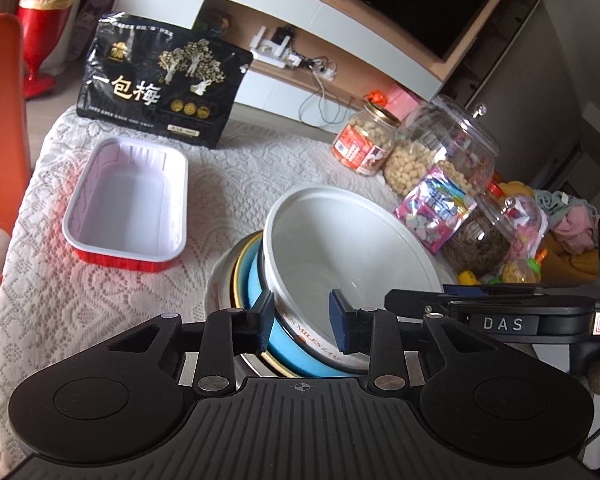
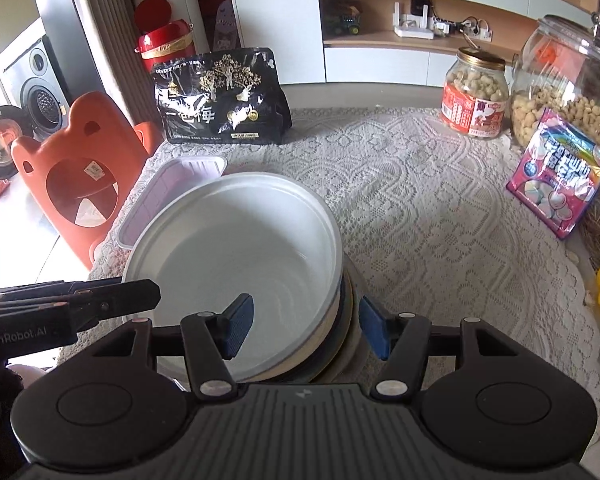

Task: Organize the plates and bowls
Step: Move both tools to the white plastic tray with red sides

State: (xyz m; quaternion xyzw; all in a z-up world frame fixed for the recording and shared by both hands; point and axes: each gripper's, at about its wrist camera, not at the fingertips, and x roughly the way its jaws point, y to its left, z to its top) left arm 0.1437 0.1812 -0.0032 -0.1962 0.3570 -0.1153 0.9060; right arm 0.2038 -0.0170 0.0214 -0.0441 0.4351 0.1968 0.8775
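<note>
Both grippers, left (image 1: 302, 322) and right (image 2: 306, 326), straddle the white bowl's (image 1: 352, 240) rim, jaws apart.

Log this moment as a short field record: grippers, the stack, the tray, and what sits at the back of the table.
left gripper: open, fingers straddling the white bowl's near rim
right gripper: open, fingers straddling the stack's rim on the other side
white bowl: empty, topmost, tilted on the stack
stack under it: blue dish and other rims, exact count unclear
tray: red outside, white inside, empty, left of the stack
back of table: black snack bag, lidded jars
surface: lace tablecloth
</note>
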